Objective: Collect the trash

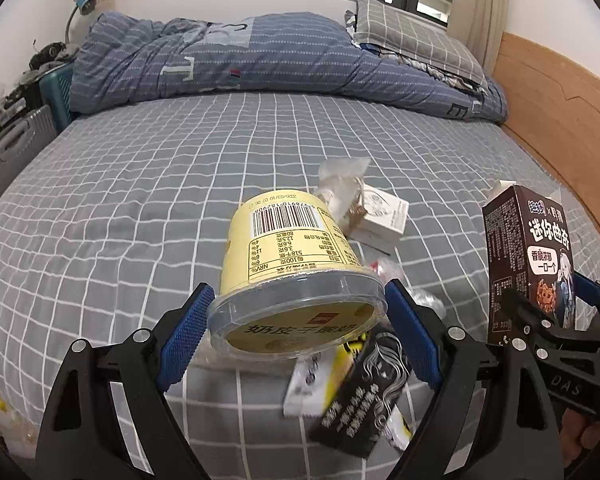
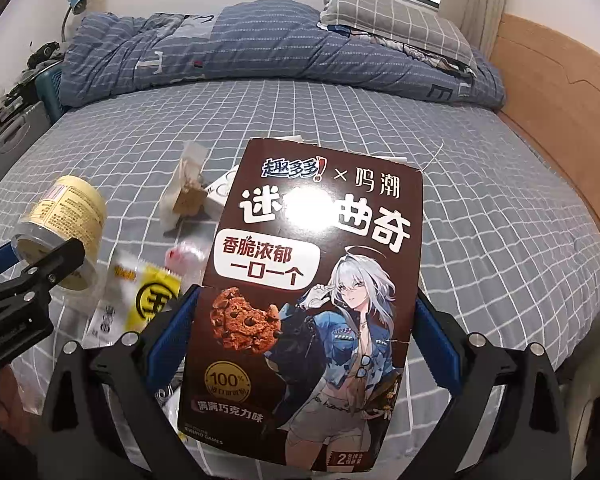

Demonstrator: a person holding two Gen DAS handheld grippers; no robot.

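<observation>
My left gripper is shut on a yellow yogurt cup with a clear lid, held tilted above the bed; the cup also shows in the right wrist view. My right gripper is shut on a brown cookie box held upright; the box shows at the right of the left wrist view. Below lie a black packet, a yellow and white wrapper, a clear plastic bag, a small white box and a pink-white scrap.
The bed has a grey checked sheet, a blue quilt and a grey pillow at the far end. A wooden headboard runs along the right. Grey cases and clutter stand at the left.
</observation>
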